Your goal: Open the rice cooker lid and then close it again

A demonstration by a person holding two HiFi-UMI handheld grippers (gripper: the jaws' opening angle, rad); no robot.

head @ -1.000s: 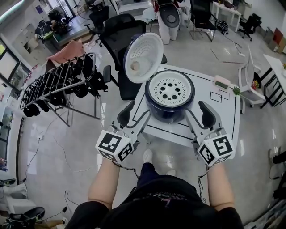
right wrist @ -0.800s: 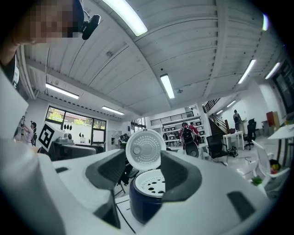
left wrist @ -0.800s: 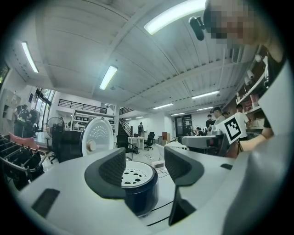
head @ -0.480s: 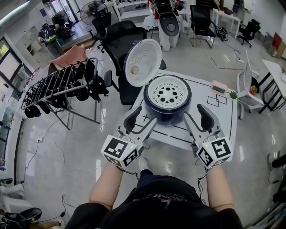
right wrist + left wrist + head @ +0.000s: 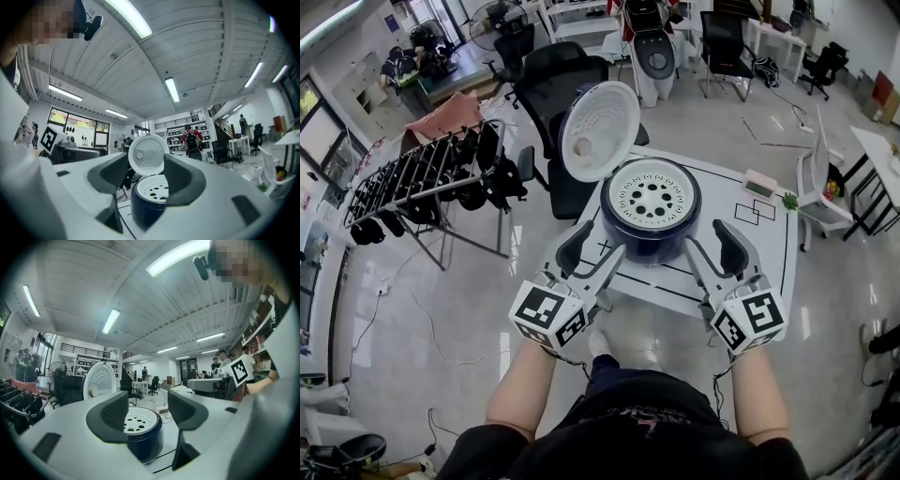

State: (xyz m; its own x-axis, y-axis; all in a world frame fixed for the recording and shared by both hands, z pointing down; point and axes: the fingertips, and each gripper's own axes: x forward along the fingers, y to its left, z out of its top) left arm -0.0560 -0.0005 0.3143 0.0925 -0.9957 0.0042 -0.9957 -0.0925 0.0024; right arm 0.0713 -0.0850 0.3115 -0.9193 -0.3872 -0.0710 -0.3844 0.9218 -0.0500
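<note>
The rice cooker (image 5: 652, 211) is being found on the white table (image 5: 750, 253), directly ahead of both tools, with its lid (image 5: 598, 131) already swung open. The lid is being carried upright on a hinge at the cooker's far-left rim, its white perforated inner face turned towards the person and its top edge leaning away and to the left. The left gripper (image 5: 591, 255) is being held with its jaws apart and nothing between the pads; in the left gripper view the cooker is only being framed in the gap, clear of both pads. The right gripper (image 5: 711, 251) is likewise being held with its jaws spread and empty. Both are being kept level over the near table edge, short of the cooker body, one to each side. The lid is being offset to the left of centre, so the left gripper is being judged the nearer; closing is being judged to call for a reach past the cooker's left flank to the raised top edge.
</note>
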